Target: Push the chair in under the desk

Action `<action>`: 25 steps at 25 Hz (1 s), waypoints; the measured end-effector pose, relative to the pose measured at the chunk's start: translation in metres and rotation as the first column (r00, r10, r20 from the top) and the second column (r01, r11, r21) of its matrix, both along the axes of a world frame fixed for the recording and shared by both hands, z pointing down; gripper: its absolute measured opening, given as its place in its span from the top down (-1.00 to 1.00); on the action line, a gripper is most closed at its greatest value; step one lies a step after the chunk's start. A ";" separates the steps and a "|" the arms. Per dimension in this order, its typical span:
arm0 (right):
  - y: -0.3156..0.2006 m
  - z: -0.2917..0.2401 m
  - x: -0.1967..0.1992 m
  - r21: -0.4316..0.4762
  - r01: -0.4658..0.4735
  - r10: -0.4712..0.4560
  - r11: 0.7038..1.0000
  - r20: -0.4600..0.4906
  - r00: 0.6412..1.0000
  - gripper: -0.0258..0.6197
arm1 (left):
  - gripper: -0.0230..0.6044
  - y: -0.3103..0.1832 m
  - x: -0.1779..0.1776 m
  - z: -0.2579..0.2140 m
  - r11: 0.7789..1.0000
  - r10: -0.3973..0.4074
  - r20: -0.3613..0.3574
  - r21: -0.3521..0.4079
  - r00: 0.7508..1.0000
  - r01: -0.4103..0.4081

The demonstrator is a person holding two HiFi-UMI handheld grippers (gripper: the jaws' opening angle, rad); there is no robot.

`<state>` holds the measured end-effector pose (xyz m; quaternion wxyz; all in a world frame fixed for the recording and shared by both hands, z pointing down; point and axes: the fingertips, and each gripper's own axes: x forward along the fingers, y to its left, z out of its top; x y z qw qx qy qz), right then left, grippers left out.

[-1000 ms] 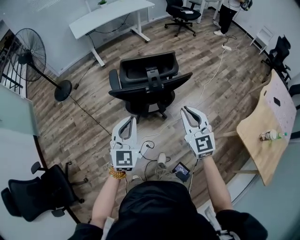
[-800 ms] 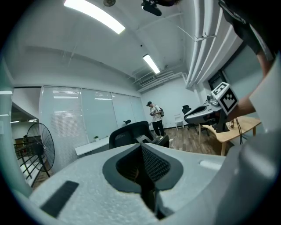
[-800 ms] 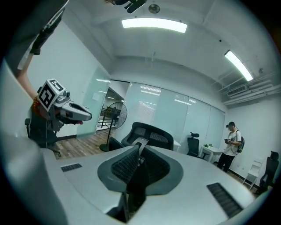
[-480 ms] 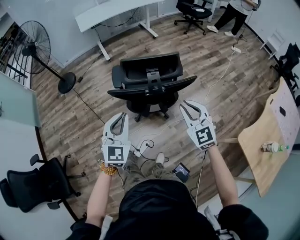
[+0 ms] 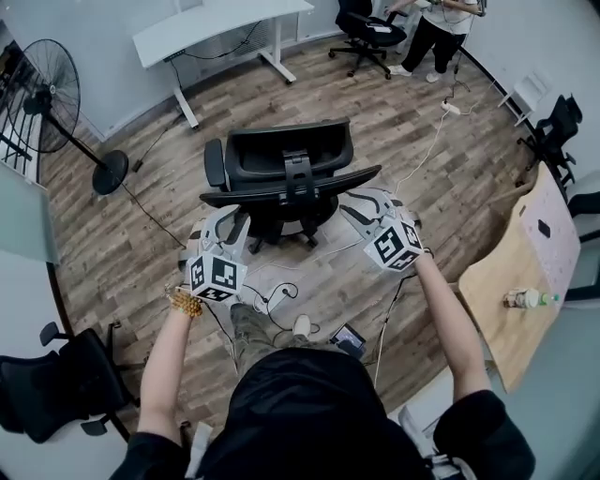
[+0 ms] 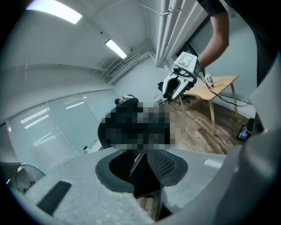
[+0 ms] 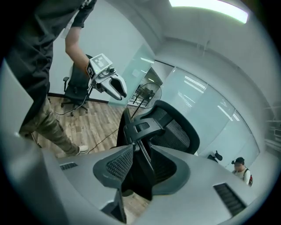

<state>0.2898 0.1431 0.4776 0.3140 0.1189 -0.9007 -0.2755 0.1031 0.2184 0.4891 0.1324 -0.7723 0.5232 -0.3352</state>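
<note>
The black office chair [image 5: 281, 155] stands mid-floor with its back toward me, well short of the white desk [image 5: 220, 23] by the far wall. My left gripper [image 5: 234, 217] is at the left end of the backrest's top edge, and my right gripper [image 5: 362, 201] is at the right end. Both sets of jaws are opening. In the left gripper view the dark backrest edge [image 6: 141, 176] runs between the left gripper's [image 6: 145, 169] pads. The right gripper [image 7: 140, 169] likewise straddles the thin chair back [image 7: 171, 132], with gaps beside it.
A standing fan [image 5: 47, 98] is at the far left, with cables across the wooden floor. Another black chair [image 5: 47, 398] is at near left. A wooden table [image 5: 497, 300] with a bottle [image 5: 525, 298] is at right. A person [image 5: 433, 23] and a further chair [image 5: 361, 28] are at the far right.
Both grippers have moved forward from in front of me to the chair's backrest. Their jaws, nearly shut before, have spread around its top edge.
</note>
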 end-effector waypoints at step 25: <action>-0.073 0.098 -0.028 -0.129 0.145 -0.183 0.981 -0.370 0.911 0.50 | 0.40 -0.069 -0.027 0.104 0.870 0.231 0.127 -0.471 0.965 -0.146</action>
